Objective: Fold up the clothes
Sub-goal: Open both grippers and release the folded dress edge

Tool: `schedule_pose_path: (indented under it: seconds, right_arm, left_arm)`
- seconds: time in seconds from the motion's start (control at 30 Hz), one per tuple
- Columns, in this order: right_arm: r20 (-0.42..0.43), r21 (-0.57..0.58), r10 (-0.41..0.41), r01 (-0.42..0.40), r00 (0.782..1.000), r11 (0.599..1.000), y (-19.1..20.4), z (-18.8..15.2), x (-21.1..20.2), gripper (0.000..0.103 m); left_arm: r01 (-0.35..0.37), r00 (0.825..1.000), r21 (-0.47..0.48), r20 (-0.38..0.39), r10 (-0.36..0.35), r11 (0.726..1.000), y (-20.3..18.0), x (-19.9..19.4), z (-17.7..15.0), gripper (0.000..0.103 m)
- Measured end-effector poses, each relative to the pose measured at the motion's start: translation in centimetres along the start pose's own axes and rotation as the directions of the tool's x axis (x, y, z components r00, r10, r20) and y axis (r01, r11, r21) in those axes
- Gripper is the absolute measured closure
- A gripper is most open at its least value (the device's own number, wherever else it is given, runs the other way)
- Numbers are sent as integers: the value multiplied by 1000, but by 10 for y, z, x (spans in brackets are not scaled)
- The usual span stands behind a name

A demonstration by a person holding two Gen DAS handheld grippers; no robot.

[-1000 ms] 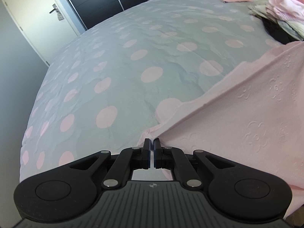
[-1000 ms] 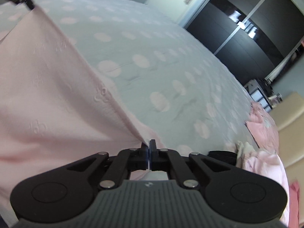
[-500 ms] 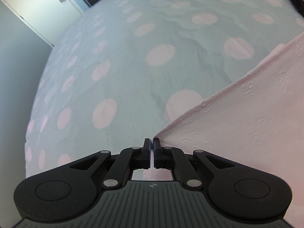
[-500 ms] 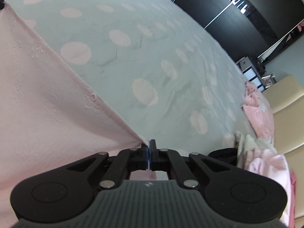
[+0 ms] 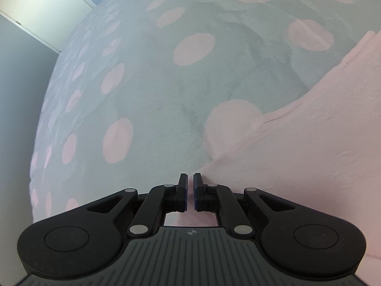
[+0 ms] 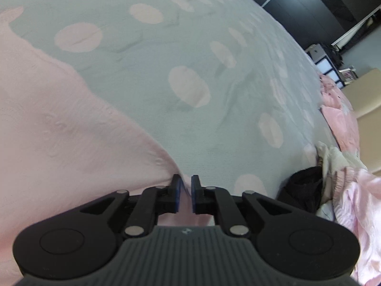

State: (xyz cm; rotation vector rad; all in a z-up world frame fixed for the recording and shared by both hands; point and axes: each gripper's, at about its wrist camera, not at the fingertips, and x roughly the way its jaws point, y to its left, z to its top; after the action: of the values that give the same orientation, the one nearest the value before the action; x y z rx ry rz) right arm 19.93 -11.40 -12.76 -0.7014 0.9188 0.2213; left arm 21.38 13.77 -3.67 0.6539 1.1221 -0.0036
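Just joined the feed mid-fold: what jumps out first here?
The pale pink garment spread on the grey bedspread with pink dots fills one side of each view. Both the left gripper and the right gripper sit at its edge, fingers slightly parted. A clothes pile lies at far right.

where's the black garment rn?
Right wrist view only, lower right: the black garment lies on the bedspread, tucked against the clothes pile, just right of the right gripper.
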Motion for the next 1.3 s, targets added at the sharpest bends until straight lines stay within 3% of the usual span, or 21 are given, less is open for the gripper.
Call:
schedule_pose_path:
  seconds: [0.07, 0.13, 0.27, 0.4, 0.5, 0.73, 0.9, 1.1, 1.3]
  right_arm:
    - [11, 44, -8, 8, 1000, 999, -10, -1, -10, 78]
    - [22, 89, -16, 14, 1000, 996, -20, -3, -20, 78]
    - [78, 169, 12, -25, 997, 985, -27, -9, -52, 78]
    - [143, 245, 138, -171, 980, 954, -19, -22, -89, 78]
    - [185, 221, 212, -251, 960, 942, 0, -38, -118, 78]
    - [248, 163, 327, -372, 912, 914, 48, -94, -169, 78]
    - [214, 209, 305, -348, 928, 914, 80, -136, -184, 78]
    - [126, 248, 333, -355, 934, 901, 89, -166, -156, 80]
    - [65, 302, 350, -353, 934, 885, 78, -185, -134, 84]
  left_arm:
    - [-44, 999, -19, 4, 44, 999, 8, -5, -3, 88]
    - [-64, 997, -49, 27, 66, 997, 16, -17, -7, 83]
    - [-59, 993, -74, 95, 66, 996, 20, -50, -16, 83]
    - [34, 983, -83, 183, -19, 996, 5, -92, -33, 83]
    - [132, 968, -56, 221, -117, 990, -10, -115, -51, 83]
    - [331, 906, -52, 298, -301, 942, -47, -153, -105, 83]
    - [367, 906, -79, 254, -337, 927, -78, -158, -145, 83]
    - [344, 935, -119, 133, -329, 931, -93, -124, -164, 85]
    - [377, 926, -189, 73, -369, 907, -86, -102, -173, 85]
